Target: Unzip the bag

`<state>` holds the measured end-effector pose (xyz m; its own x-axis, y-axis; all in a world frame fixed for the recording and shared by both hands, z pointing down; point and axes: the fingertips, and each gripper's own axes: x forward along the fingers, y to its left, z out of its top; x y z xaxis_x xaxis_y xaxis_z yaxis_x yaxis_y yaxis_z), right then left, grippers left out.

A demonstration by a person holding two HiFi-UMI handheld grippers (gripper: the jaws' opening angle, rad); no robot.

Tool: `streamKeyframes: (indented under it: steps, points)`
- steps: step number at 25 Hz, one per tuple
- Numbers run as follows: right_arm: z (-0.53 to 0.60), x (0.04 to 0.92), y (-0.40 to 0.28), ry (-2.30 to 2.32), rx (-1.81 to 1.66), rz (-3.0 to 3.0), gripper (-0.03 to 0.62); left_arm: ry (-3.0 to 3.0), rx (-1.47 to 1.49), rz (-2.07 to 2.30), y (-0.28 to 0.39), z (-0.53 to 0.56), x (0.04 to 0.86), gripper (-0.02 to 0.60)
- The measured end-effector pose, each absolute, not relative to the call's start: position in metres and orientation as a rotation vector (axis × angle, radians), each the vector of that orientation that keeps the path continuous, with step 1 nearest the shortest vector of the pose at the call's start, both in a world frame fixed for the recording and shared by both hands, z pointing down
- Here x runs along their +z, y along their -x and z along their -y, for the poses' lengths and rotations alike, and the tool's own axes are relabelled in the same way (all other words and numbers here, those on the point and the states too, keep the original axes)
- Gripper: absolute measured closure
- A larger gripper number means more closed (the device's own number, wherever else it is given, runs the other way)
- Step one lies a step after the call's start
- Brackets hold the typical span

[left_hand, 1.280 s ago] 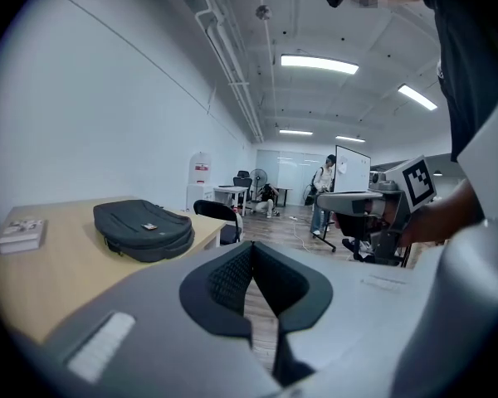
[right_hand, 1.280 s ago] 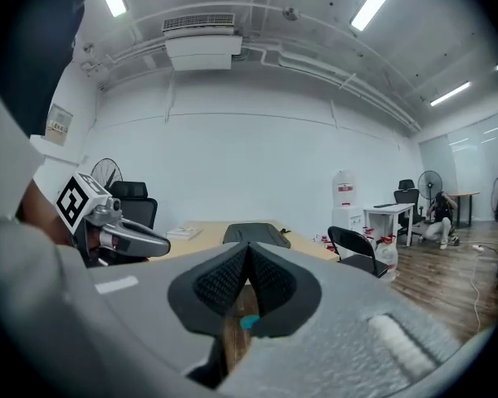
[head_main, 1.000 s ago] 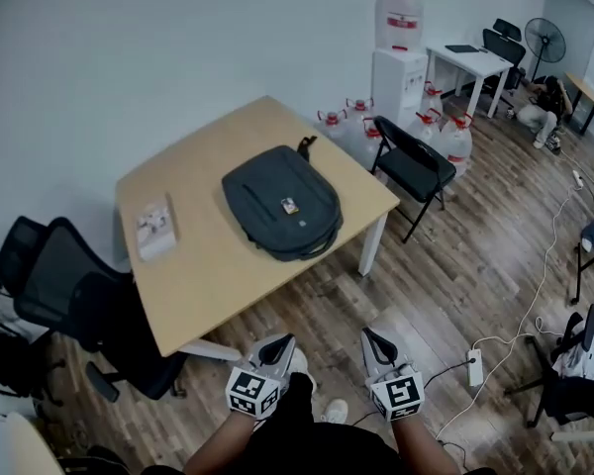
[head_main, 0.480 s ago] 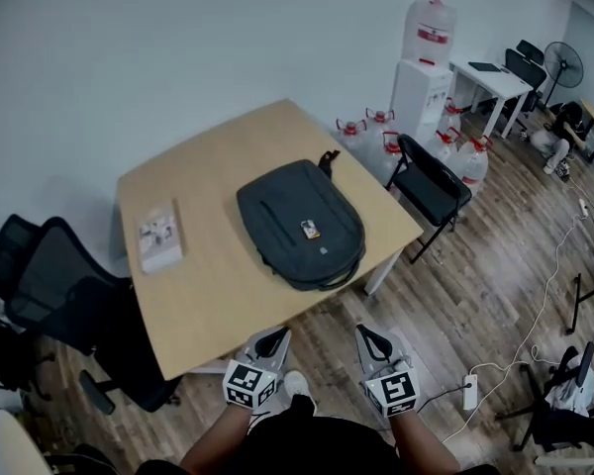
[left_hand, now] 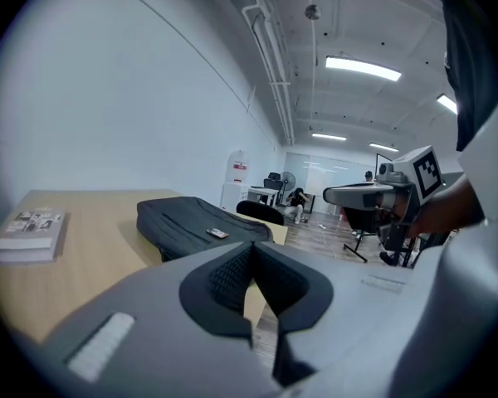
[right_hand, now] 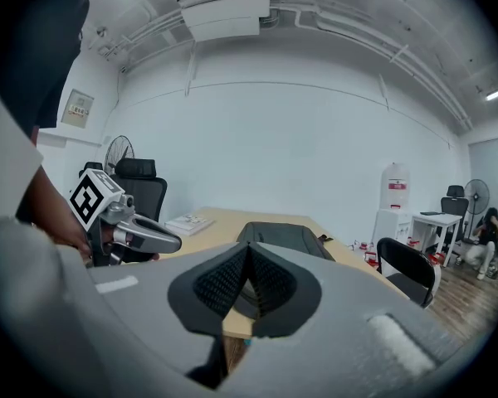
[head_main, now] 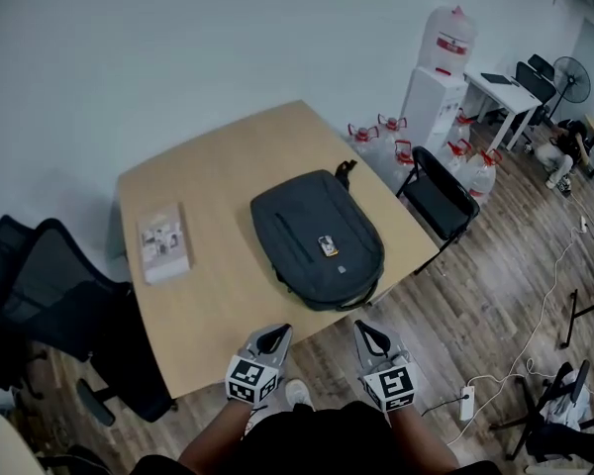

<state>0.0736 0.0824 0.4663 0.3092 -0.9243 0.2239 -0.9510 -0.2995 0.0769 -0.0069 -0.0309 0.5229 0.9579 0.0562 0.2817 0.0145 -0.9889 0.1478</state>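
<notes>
Distance to the table (head_main: 218, 181) has shrunk: we have walked up, and its near edge now lies just ahead. Our left tool (head_main: 274, 333) is closed on nothing, short of that edge. The bag (head_main: 317, 237) lies flat by the table's right corner, untouched. Our right tool (head_main: 368, 331) is likewise closed, empty. Unzipping has not begun.

Finds bare table (head_main: 228, 300) between bag (head_main: 317, 236) and book (head_main: 164, 242) and along near edge; notes office chair (head_main: 59, 295) crowding left corner, folding chair (head_main: 441, 201) against right side.
</notes>
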Motion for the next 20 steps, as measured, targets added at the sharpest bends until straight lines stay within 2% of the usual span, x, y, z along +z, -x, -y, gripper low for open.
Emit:
streamKeyframes:
  steps: [9,20]
  points:
    - [-0.046,0.489,-0.088,-2.310,0.319,1.799,0.591,-2.944,0.525,-0.015,-0.002,0.061,0.549,0.563]
    - [-0.005,0.525,-0.117,-2.107,0.376,1.899,0.591,-2.922,0.693,0.066,-0.033,0.093,0.589,0.523]
